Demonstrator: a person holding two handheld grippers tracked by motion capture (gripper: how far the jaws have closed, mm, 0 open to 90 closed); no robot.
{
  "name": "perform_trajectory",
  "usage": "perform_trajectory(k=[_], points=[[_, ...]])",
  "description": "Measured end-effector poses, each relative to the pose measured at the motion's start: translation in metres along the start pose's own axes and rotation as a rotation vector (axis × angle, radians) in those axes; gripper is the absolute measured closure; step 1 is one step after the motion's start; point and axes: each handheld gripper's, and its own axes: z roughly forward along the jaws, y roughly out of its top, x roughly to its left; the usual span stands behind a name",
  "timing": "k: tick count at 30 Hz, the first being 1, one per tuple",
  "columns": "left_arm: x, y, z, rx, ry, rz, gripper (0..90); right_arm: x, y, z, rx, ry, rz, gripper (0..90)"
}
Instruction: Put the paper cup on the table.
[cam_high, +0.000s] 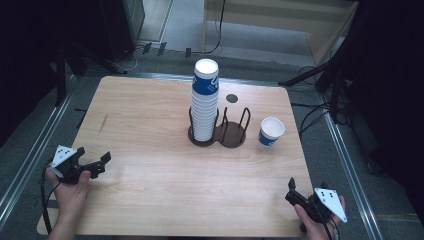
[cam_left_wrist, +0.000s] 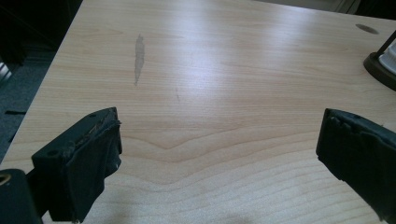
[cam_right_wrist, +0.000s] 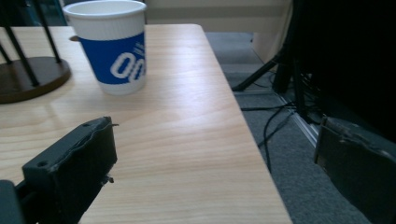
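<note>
Nothing is picked up yet: the loose cup (cam_high: 272, 131) stands on the bench (cam_high: 150, 180) just beside the holder (cam_high: 231, 134), apart from the stack (cam_high: 204, 102); left tool (cam_high: 95, 163) and right tool (cam_high: 292, 191) both gape empty

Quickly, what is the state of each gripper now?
Left gripper: open, holding nothing, over the table.
Right gripper: open, holding nothing, near the single cup.
</note>
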Motion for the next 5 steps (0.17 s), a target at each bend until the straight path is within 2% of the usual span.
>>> perform_trajectory(k=[3,5], points=[[0.0,0.0,0.0,0.0,0.001,-0.002,1.1,0.012,0.003,0.004,0.005,0.024,-0.051,0.0],[0.0,0.0,0.0,0.001,0.001,-0.002,1.1,0.02,0.005,0.007,0.012,0.039,-0.061,0.0]])
